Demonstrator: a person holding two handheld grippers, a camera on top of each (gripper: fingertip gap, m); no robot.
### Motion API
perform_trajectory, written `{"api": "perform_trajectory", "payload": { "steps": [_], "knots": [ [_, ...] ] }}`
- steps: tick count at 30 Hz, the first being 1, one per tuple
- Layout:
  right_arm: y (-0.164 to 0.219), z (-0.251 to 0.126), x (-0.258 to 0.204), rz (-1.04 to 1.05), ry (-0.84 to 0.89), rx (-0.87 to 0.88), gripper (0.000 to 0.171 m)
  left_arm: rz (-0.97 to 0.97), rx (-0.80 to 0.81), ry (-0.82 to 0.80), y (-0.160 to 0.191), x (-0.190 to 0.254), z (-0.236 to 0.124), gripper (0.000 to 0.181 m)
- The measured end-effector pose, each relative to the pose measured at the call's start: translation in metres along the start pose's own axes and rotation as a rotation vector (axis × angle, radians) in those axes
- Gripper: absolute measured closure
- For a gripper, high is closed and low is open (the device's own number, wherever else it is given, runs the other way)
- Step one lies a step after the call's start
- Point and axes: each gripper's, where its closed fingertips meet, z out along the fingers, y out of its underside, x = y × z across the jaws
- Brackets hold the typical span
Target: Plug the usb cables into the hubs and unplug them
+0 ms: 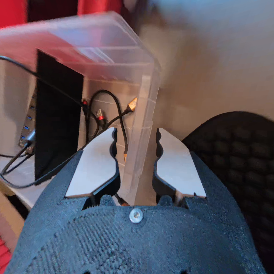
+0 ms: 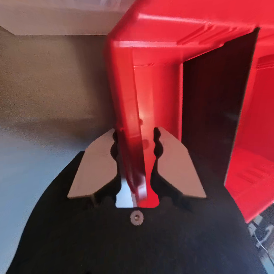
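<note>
Your left tongs (image 1: 136,130) stand open around the near corner edge of a clear plastic bin (image 1: 103,49) tipped on its side; the 2 fingers flank the edge without visibly pressing it, so whether they touch it cannot be told. Inside the bin lie loose cables: a gold-tipped plug (image 1: 132,104) leans against the bin's wall, and a red-collared plug (image 1: 99,114) sits just beside it to the left, both free of any socket. A black panel (image 1: 58,112) stands at the bin's left. Left of that panel, a grey hub (image 1: 29,118) with a row of blue ports stands tilted on the white table (image 1: 26,191), with black cables running from its lower end. A black mesh chair back (image 1: 234,155) shows at the right.

Your right tongs (image 2: 134,130) are also open, straddling the near wall edge of a red bin (image 2: 170,29) on its side; the left finger looks to be against that edge, the right one apart from it. A dark panel (image 2: 215,111) stands inside the red bin. The picture is blurred.
</note>
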Motion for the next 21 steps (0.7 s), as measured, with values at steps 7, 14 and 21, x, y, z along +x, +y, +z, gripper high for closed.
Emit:
{"api": "perform_trajectory", "payload": {
  "steps": [7,14,21],
  "knots": [
    [0.045,-0.030,-0.036,0.063,0.111,0.037,0.138,0.130,-0.009,0.019,0.001,0.004,0.023,0.152],
    [0.147,-0.073,-0.081,0.205,0.269,-0.069,0.140,0.138,0.091,0.002,-0.002,0.004,0.024,0.151],
    [0.227,-0.083,-0.068,0.229,0.326,-0.200,0.140,0.185,0.096,0.027,-0.007,-0.007,0.032,0.151]
  ]
}}
